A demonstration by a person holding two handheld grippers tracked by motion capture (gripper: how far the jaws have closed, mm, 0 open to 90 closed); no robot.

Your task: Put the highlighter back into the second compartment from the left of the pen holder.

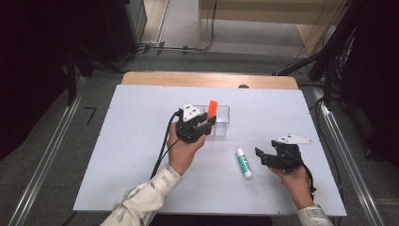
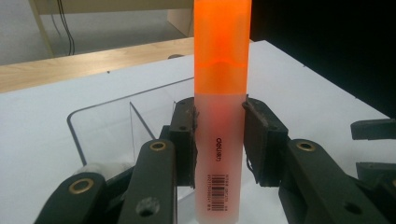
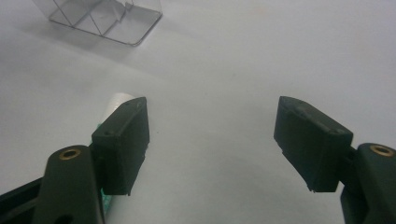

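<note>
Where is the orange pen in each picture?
High view: the orange pen stands upright near the middle, in the left tongs, at the clear box.
Left gripper view: centre, clamped between both jaws.
Right gripper view: not in it.
Shared landmark: the clear box.

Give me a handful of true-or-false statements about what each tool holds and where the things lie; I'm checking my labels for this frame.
1. The left tool grips an orange highlighter. True.
2. The highlighter lies flat on the table. False: it stands upright between the jaws.
3. The right tool is open and holds nothing. True.
4. The glue stick sits inside the clear organizer. False: it lies on the white table, near the right tool.
5. The clear organizer has dividers. True.
</note>
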